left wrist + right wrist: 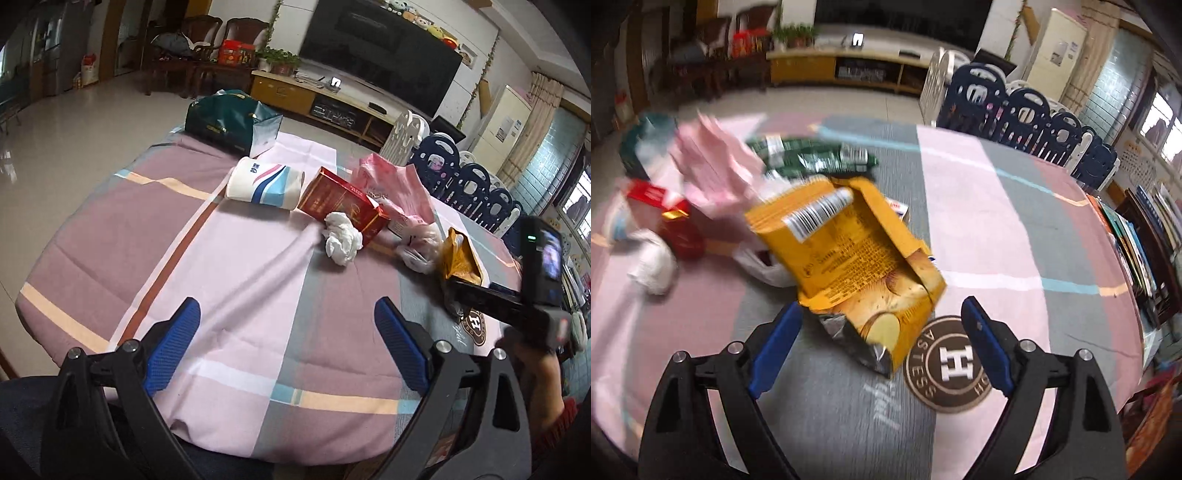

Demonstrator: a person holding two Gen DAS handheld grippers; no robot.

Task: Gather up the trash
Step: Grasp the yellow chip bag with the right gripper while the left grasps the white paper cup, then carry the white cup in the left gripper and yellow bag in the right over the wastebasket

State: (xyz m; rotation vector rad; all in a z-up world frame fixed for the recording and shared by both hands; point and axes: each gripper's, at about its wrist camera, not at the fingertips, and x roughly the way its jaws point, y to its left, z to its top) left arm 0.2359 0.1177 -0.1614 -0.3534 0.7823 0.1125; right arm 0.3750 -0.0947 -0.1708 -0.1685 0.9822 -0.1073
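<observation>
While both tools (287, 334) (882, 332) gape empty, the yellow chip bag (849, 254) lies mid-table, clear of edges.

The worktop (255, 266) is covered with a cloth in big pink, purple and grey blocks with thin white, blue and orange stripes. A round brown badge with a white letter H (955, 363) is printed on it. On the cloth lie a dark green bag (229, 120) at the far end, a white roll with blue and red waves (264, 184), a red box (341, 205), a crumpled white tissue (341, 240) touching the box, a pink bag (391, 184), a clear plastic bag (421, 247), an open yellow chip packet (849, 254) and a green wrapper (812, 157).
</observation>
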